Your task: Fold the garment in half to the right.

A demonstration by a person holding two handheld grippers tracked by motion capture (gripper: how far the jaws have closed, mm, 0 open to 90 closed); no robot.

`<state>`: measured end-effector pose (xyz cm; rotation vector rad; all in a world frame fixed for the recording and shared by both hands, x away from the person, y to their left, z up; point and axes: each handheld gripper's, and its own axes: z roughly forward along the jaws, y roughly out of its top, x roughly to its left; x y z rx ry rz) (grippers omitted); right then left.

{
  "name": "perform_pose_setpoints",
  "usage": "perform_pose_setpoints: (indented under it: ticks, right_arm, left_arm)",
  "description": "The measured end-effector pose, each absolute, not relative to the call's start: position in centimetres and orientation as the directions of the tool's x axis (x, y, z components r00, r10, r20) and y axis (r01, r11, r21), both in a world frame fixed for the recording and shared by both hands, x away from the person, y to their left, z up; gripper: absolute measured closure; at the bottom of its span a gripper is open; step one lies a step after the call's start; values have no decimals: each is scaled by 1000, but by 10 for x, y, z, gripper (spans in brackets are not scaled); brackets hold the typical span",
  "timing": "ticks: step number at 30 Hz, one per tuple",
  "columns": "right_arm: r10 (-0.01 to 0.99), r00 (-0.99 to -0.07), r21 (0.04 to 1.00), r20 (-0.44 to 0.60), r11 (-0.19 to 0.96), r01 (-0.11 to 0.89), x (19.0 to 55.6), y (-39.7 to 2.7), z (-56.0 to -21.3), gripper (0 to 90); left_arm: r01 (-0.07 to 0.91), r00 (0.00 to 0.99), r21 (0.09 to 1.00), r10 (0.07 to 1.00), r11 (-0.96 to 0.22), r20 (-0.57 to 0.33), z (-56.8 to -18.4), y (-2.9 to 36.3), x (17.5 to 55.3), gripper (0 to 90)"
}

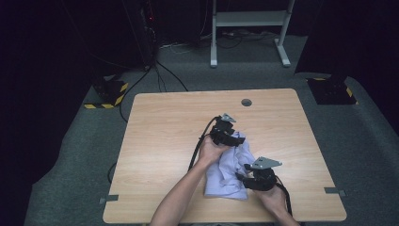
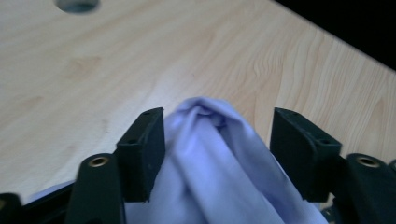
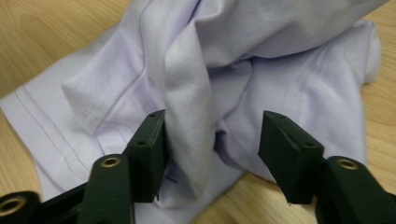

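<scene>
With both tongs, left [image 1: 234, 138] and right [image 1: 245, 178], open astride the lavender garment [image 1: 226, 176] low-centre on the worktop [image 1: 160, 141], a release step seems underway; regripping likely follows.

pale lilac shirt [image 1: 226, 176], light woodgrain table [image 1: 164, 141]

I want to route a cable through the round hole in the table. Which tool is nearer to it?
Left. The left tool is at the lilac cloth's far end, closer to the hole; the right tool sits at the cloth's near end.
</scene>
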<state>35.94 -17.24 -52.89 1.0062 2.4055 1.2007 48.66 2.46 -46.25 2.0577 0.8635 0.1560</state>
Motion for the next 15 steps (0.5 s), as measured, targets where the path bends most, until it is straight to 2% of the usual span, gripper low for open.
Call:
perform_pose_setpoints:
  ticks: [6,15]
  right_arm:
    - [703,-711,779,37,425,461,360,-186,-529,332]
    - [735,-678,762,11,433,482,363,-192,-534,290]
  left_arm:
    - [518,681,809,706,-279,-193,-456,64,475,277]
    - [580,593,758,793,-296,-144,-489,95,454,229]
